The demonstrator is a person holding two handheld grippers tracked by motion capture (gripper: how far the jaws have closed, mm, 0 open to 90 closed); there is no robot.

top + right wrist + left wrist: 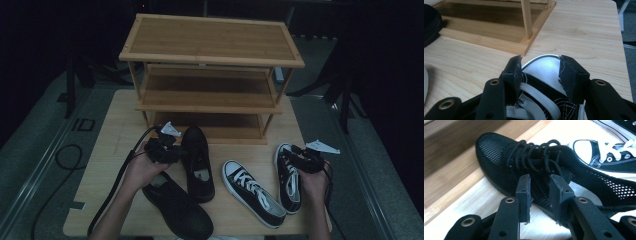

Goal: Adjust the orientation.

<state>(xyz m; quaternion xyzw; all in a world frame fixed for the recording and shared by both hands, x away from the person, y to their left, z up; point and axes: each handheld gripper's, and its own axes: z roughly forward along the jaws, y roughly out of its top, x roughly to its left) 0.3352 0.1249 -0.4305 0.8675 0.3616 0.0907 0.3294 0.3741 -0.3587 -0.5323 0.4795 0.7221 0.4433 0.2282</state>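
Left tongs (176, 152) sit at the side of the black mesh shoe (197, 162), which stands on the table (107, 165) with its toe at the foot of the wooden shoe rack (210, 75). In the left gripper view the left tongs (540, 192) are part open, jaws straddling the shoe's side wall below the black laces; the mesh lies between the pads (524, 192), but a pad pressing on it cannot be made out. Not a confirmed grip.

A second black mesh shoe (177, 207) lies nearer the table's front edge, under the left forearm, just beside the first one's heel.

Right tongs (300, 159) are over the toe end of the right-hand black canvas sneaker (289, 177), which lies at the right of the table with its toe toward the rack. In the right gripper view the right tongs (540, 72) stand fairly wide, one jaw on each side of the white rubber toe cap (544, 68), white laces (539, 102) just below. The left pad sits against the sneaker's edge; the right pad looks close to the cap, contact unclear. Whether the sneaker is clamped cannot be told.

The matching canvas sneaker (252, 192) lies between the mesh shoe and the right-hand sneaker, angled, apart from both. All rack shelves that can be seen are bare.
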